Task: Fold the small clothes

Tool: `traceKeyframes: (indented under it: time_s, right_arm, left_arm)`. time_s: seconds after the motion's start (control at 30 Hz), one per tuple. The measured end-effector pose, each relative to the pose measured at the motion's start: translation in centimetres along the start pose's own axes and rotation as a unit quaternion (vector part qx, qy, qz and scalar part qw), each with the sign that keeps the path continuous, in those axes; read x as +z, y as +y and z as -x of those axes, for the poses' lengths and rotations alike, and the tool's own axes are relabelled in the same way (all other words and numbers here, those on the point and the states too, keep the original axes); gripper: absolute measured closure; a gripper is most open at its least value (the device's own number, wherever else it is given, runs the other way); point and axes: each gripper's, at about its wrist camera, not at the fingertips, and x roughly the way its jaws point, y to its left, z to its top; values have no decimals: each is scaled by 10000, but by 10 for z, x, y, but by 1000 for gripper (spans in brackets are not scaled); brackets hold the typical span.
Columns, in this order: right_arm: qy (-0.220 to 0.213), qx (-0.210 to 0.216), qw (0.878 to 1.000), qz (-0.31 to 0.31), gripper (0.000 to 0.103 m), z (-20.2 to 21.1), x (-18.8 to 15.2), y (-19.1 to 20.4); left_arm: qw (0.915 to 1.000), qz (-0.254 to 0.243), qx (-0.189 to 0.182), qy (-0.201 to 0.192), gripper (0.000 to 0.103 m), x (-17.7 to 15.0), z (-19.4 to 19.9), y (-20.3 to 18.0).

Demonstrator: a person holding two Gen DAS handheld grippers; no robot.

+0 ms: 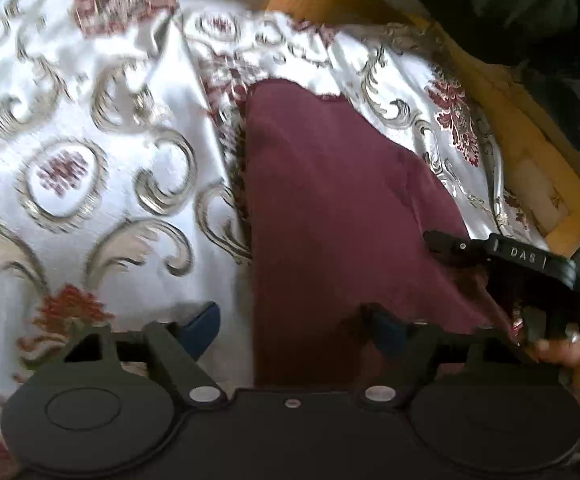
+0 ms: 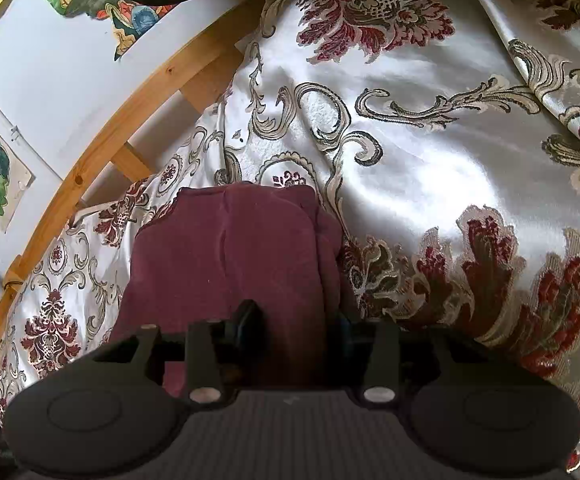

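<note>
Wide satin bedspread stretches open leftward; wooden bed rail bounds it. The maroon garment lies flat nearby. My left gripper gapes, straddling its edge; my right gripper grips cloth.

wrist views, angled down, near maroon garment

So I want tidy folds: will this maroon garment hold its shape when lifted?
Probably not. The maroon garment drapes in soft creases, so it likely sags from any grip. It looks thin and light. The satin bedspread beneath looks glossy, so a push may slide it.
</note>
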Motion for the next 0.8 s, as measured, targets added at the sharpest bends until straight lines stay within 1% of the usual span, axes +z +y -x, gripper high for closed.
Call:
traceKeyframes:
  time_s: [0.03,0.07,0.1,0.13,0.17,0.2,0.27,0.33,0.4,0.47,0.57,0.67,0.77,0.8]
  right_arm:
    - [-1,-14,10000,43,57,0,0,0]
    - [-11,-45,9999,106,60,0,1,1]
    - [-32,-80,9998,183,63,1,1,4]
    - [-63,-102,9995,281,71,3,1,8]
    - [-129,-110,9990,411,78,6,-1,13]
    - [-200,-136,9983,528,80,9,-2,19]
    - [-314,-213,9962,778,84,17,-4,32]
    - [-481,-324,9930,1024,85,29,-7,47]
    - [-668,-404,9885,1296,86,38,-9,67]
    - [-898,-452,9800,1716,86,44,-11,94]
    - [-1187,-307,9643,2348,86,45,-11,139]
    - [-1415,-201,9509,2746,86,33,-11,173]
    - [-1445,28,9458,2909,86,12,-6,202]
    - [-1434,76,9447,2949,86,4,-5,209]
  left_arm:
    - [9999,77,-75,87,36,1,-4,1]
    - [9996,172,-165,162,41,2,-8,2]
    - [9991,266,-263,195,48,3,-9,2]
    - [9990,305,-263,182,51,2,-9,2]
    - [9992,272,-246,148,60,3,-7,-1]
    - [9995,191,-242,109,69,3,-5,-3]
    - [9997,40,-260,1,74,3,3,-6]
    - [9993,-57,-338,-131,76,4,12,-8]
    - [9985,-273,-355,-314,77,4,23,-10]
    - [9962,-601,-270,-572,78,5,37,-13]
    - [9913,-898,-169,-945,78,8,57,-11]
    - [9860,-959,54,-1360,78,13,75,3]
    - [9790,-961,390,-1755,78,17,88,18]
    - [9784,-897,489,-1798,78,19,90,26]
